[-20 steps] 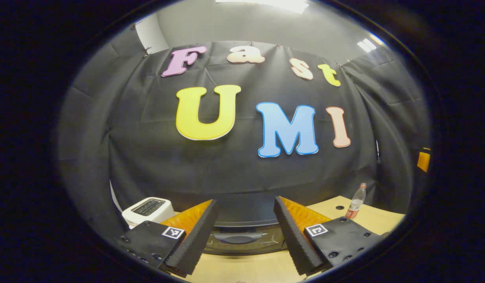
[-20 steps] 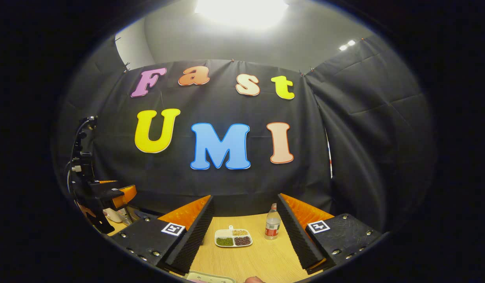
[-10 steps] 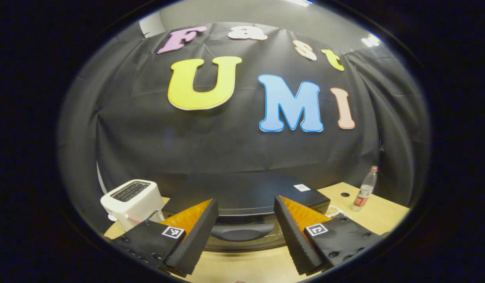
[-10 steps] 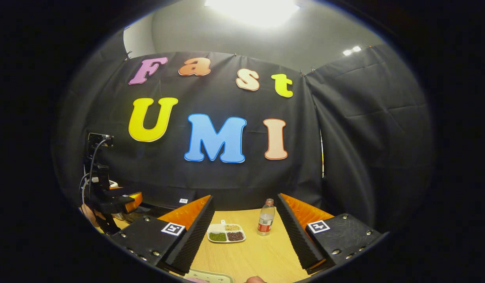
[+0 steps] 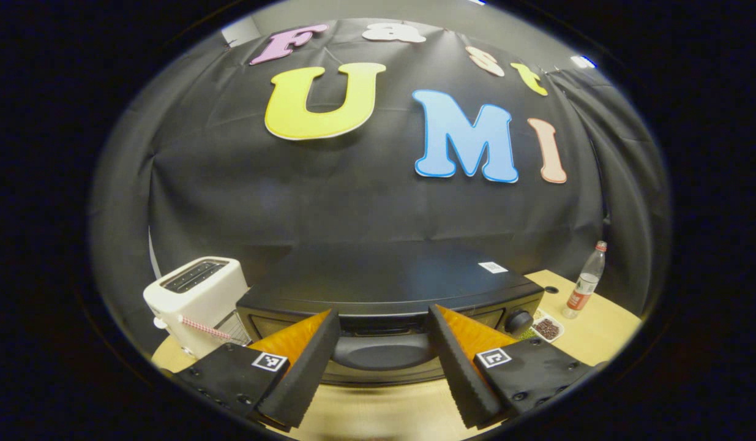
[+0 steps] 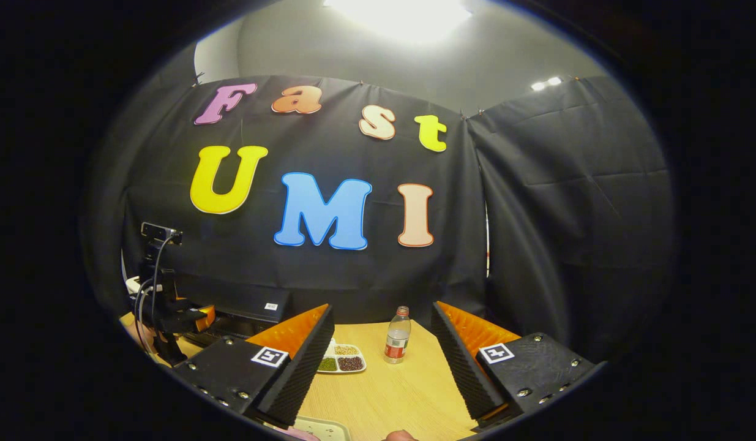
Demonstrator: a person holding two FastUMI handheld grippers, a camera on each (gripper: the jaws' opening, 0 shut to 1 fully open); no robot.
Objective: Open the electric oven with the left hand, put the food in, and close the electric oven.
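Observation:
The black electric oven stands straight ahead in the left gripper view, its door shut and its curved handle at the top of the door. My left gripper is open, and the handle shows between its fingers, close ahead. In the right gripper view the oven sits at the left with the other gripper in front of it. My right gripper is open over the wooden table, holding nothing. A pale tray's edge shows at the bottom of that view.
A white toaster stands left of the oven. A divided dish of beans and a plastic bottle sit on the table right of the oven. The black cloth wall closes the back and right side.
My left gripper has moved in toward the oven, which now looms larger with its handle between the fingers. The right gripper view has drifted slightly right.

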